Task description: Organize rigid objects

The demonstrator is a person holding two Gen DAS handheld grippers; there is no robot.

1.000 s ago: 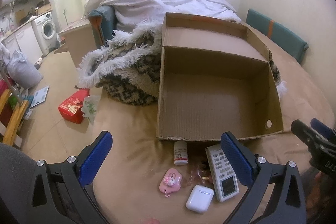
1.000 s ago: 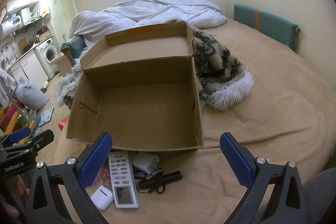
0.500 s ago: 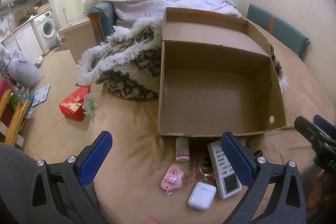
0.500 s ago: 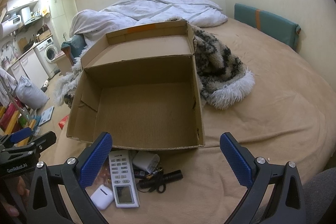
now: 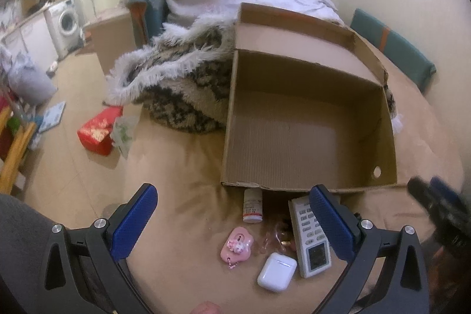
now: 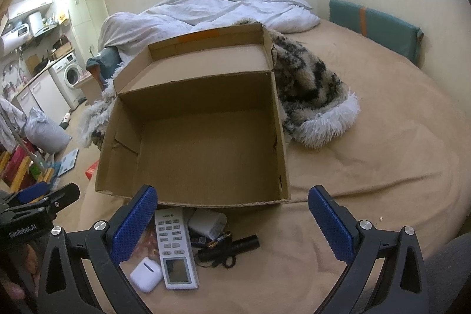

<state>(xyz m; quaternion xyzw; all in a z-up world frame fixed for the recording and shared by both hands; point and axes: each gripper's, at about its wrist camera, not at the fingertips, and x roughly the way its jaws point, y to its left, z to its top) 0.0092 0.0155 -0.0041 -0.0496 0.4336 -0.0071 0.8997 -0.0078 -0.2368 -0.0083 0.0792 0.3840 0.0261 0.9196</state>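
Since a second ago, as we hold the two views against the earlier ones, little has shifted on the bed: the left view has crept a touch closer and higher over the cardboard box, so the box and the clutter before it sit lower in that frame, while the right view is all but the same. Nothing has been lifted and the box is empty, so we judge the sorting not yet begun and both tools only lining up.

Below the box's near edge, in the lower centre of the left view, lie the pill bottle, the pink charm, the white earbud case and the remote control. The right view adds a black torch and a white adapter just right of the remote; a small dark thing between them may be a battery, though it is too small to be sure.

Our left gripper hovers above these things with its fingers spread wide, holding nothing, the pink charm and bottle lying between them in the frame. Our right gripper hangs likewise, fingers wide apart and empty, aimed at the box's front edge. Each tool shows at the other view's side edge, so they stand side by side, apart.
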